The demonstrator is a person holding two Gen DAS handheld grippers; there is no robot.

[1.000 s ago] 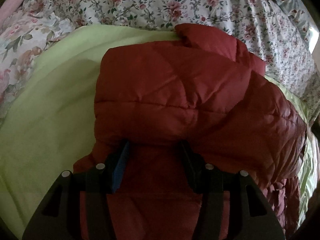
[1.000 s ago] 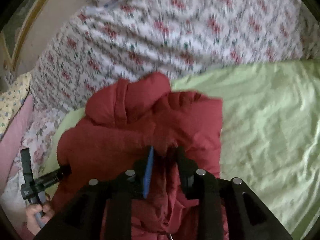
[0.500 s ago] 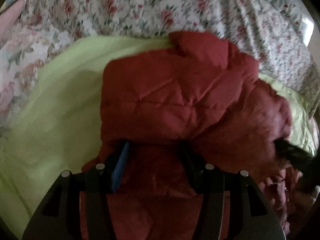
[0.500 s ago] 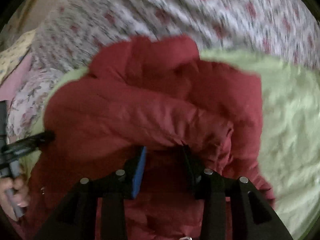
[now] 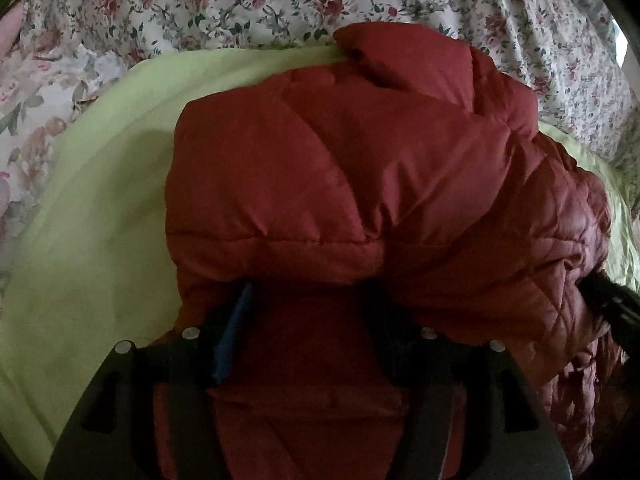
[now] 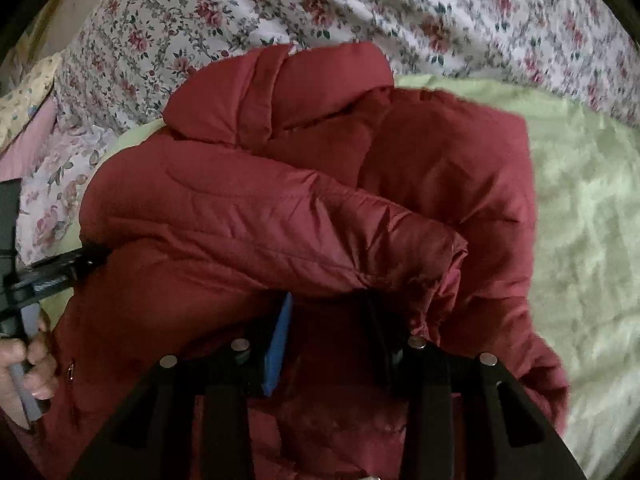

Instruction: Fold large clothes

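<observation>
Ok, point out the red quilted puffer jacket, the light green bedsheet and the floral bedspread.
red quilted puffer jacket (image 5: 320, 168), left wrist view, folded-over top panel.
light green bedsheet (image 6: 580, 208), right wrist view, bare area right of jacket.
floral bedspread (image 5: 248, 4), left wrist view, upper stretch.

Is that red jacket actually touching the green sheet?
Touching. In the left wrist view, the red jacket lies directly on the green sheet, no gap along its left edge.
</observation>
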